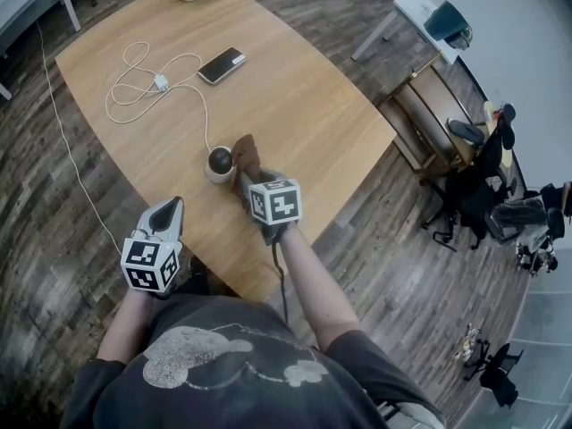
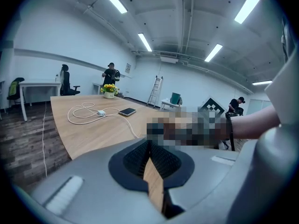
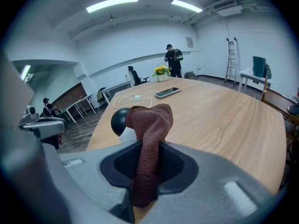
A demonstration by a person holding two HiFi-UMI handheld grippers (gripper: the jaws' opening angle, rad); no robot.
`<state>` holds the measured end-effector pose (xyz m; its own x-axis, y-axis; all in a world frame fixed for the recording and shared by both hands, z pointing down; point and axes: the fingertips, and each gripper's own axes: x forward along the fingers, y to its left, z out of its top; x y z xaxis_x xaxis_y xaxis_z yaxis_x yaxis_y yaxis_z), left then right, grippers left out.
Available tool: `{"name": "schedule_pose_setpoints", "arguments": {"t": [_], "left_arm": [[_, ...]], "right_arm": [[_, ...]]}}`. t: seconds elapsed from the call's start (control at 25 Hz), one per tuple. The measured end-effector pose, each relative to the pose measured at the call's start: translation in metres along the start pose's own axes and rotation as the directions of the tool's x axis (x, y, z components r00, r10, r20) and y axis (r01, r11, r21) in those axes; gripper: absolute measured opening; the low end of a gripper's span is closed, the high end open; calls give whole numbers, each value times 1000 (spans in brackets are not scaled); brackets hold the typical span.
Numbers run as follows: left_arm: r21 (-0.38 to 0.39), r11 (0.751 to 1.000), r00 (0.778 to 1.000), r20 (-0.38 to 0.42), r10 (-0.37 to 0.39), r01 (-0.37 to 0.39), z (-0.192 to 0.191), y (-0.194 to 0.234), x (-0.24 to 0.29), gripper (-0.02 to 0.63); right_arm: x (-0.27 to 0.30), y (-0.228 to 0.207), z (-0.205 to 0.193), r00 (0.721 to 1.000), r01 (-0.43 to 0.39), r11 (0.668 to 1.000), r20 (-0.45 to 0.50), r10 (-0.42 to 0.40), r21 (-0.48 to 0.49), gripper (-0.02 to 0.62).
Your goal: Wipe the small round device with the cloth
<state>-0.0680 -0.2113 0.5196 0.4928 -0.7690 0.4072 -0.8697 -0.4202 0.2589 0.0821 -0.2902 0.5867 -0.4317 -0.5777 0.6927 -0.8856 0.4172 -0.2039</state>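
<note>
We are over a pale wooden counter point(image 1: 295, 105) in an open office with a dark plank floor.

In the head view, the small round device point(image 1: 219, 164), a black dome on a white base, stands near the counter's near edge. The brown cloth point(image 1: 248, 157) is just to its right, held up by the right gripper point(image 1: 247, 179). The left gripper point(image 1: 170, 206) hangs off the counter's edge, well apart from the device. A white cable point(image 1: 143, 83) runs from the device towards a phone point(image 1: 222, 64).

In the left gripper view, the left gripper point(image 2: 150, 146) is pressed almost together on nothing. We cannot make out the device here.

Only the right gripper view shows the grip plainly: the right gripper point(image 3: 148, 158) pinches a narrow bunch of the cloth point(image 3: 149, 125), whose top fold droops beside the dome point(image 3: 119, 121). We cannot tell whether they touch.

We judge the main risk to be a sideways rub that slides or tips the device, since nothing steadies it and its cable may drag. The thin bunch could also pull out of the pinch under pressure.
</note>
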Motion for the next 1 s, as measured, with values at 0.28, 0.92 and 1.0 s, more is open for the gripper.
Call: {"name": "schedule_pose_setpoints", "arguments": {"t": [0.28, 0.92, 1.0], "left_arm": [[-3, 1000, 1000, -10, -11, 11, -2, 1, 4, 18], [-2, 1000, 1000, -18, -15, 15, -4, 3, 4, 18], [-4, 1000, 1000, -15, -13, 13, -3, 4, 4, 18]], "right_arm": [[14, -6, -15, 997, 1, 1000, -77, -2, -19, 78], [-2, -10, -28, 995, 45, 998, -90, -41, 43, 78], [-22, -1, -8, 999, 30, 996, -26, -28, 81, 78]]}}
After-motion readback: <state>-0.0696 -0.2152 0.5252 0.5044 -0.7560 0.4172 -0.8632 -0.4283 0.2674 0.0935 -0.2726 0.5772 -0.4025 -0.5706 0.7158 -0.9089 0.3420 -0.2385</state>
